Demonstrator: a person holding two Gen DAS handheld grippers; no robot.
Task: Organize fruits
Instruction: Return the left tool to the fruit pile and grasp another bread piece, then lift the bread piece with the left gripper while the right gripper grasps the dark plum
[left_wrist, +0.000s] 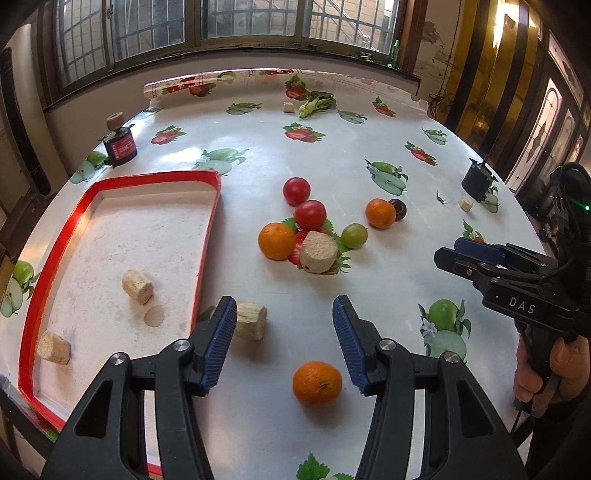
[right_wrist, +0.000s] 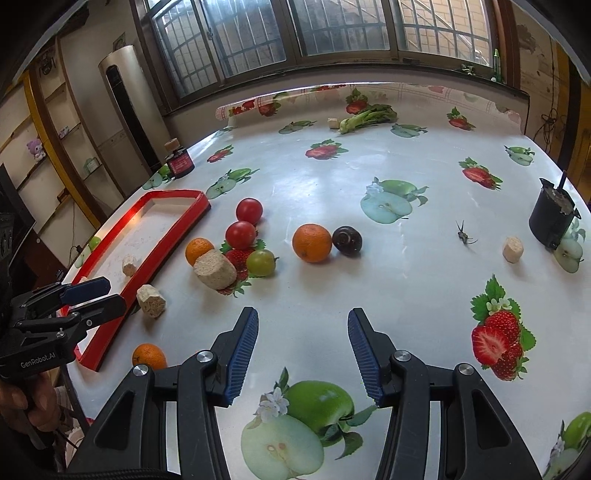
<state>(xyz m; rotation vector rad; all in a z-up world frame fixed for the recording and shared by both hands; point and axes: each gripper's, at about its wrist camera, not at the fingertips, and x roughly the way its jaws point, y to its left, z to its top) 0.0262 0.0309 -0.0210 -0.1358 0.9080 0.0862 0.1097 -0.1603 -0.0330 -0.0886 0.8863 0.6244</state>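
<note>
My left gripper (left_wrist: 284, 314) hovers open over the table. An orange (left_wrist: 317, 384) lies on the cloth under the gap, nearer the right finger and untouched. Left of it stands the red-rimmed tray (left_wrist: 207, 236). Farther out lie two red tomatoes (left_wrist: 296, 191) (left_wrist: 310, 215), a second orange (left_wrist: 277, 240), a green fruit (left_wrist: 354, 235), a third orange (left_wrist: 380, 213) and a dark fruit (left_wrist: 398, 209). My right gripper (right_wrist: 303, 321) is open and empty above bare cloth, short of the orange (right_wrist: 312, 243) and dark fruit (right_wrist: 346, 240). It also shows at the right as the right gripper (left_wrist: 448, 251).
Beige cork-like blocks lie in the tray (left_wrist: 137, 291), beside it (left_wrist: 252, 320) and among the fruit (left_wrist: 318, 252). A red-labelled jar (left_wrist: 120, 146) and a black pot (right_wrist: 552, 218) stand near the table edges. A leafy vegetable (right_wrist: 367, 117) lies at the back.
</note>
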